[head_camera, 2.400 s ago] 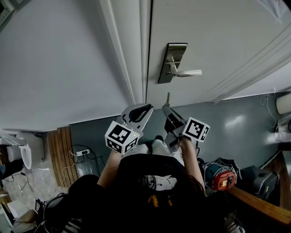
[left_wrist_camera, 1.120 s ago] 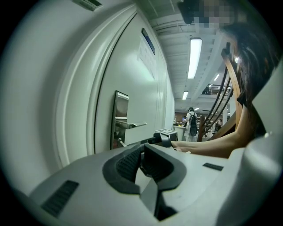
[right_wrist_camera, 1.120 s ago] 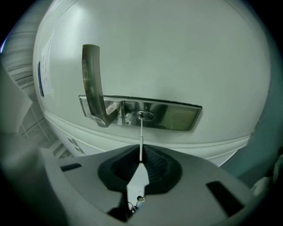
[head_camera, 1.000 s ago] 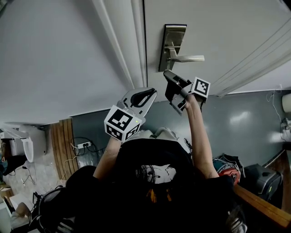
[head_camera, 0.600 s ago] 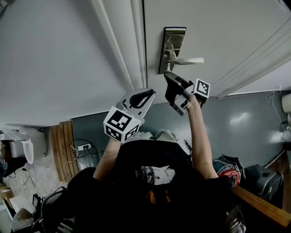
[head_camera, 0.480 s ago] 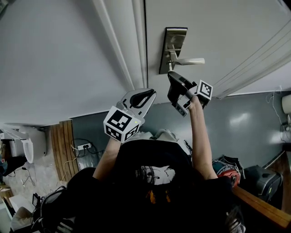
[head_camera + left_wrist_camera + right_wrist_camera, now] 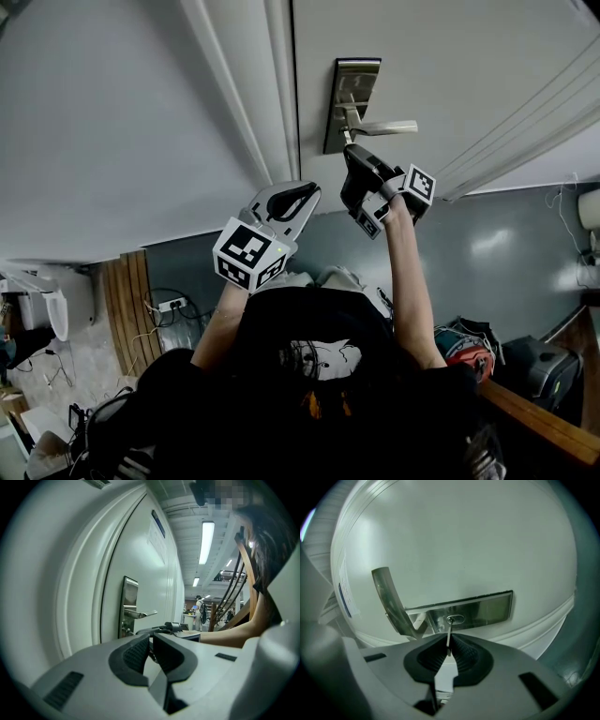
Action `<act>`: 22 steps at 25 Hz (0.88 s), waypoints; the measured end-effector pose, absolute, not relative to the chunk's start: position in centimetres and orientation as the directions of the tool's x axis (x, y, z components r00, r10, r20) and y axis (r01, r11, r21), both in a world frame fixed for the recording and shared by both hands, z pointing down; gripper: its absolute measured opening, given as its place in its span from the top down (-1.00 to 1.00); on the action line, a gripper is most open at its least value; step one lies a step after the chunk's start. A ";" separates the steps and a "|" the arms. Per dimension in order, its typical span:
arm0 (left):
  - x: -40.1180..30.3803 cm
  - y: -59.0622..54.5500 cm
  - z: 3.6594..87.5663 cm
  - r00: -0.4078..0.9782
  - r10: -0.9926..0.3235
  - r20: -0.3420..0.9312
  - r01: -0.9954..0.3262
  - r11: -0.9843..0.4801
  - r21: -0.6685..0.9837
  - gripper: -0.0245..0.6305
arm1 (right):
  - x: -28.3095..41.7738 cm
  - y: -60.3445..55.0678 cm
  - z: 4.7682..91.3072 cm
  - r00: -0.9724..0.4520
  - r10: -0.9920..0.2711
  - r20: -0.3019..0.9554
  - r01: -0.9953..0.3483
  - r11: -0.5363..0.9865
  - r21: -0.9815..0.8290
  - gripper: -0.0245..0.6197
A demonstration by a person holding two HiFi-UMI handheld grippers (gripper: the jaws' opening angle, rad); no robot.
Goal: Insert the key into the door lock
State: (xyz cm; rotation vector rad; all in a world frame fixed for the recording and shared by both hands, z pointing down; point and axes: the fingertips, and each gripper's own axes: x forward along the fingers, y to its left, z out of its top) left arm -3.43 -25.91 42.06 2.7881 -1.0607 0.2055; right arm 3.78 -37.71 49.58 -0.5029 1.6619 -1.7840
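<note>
My right gripper (image 7: 449,654) is clamped on the key (image 7: 449,638). The two dark pads press the key's flat end from both sides, and the thin blade sticks out straight ahead of the fingertips. The blade points at the keyhole (image 7: 455,619), a small oval in the lock plate (image 7: 487,609), and its tip meets that oval. I think the tip is just inside the keyhole, but the wide-angle picture is too coarse for me to say how deep it goes.

The handle (image 7: 391,599) leaves the plate just beside the keyhole and curves away to the left in the right gripper view. The plate is fixed on the white door (image 7: 464,536), near the door's edge. In the head view the frame (image 7: 262,103) runs just to the left of the plate, and the right gripper is directly below the plate, its tip at the plate's lower end under the handle.

My left gripper (image 7: 149,651) is well apart from the plate. In the head view it is lower and to the left, in front of the frame. Its jaws stand together with only a thin slit between the pads, and they hold nothing. Its own view shows the plate and handle from the side. The right gripper sits in front of the plate, and the forearm (image 7: 229,632) stretches back from it.
</note>
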 end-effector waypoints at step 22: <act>-2.9 -26.1 41.8 0.733 -0.649 0.205 -0.675 -0.732 0.098 0.84 | 3.5 -38.4 49.0 -0.669 -0.735 -0.112 0.080 0.078 -0.994 0.79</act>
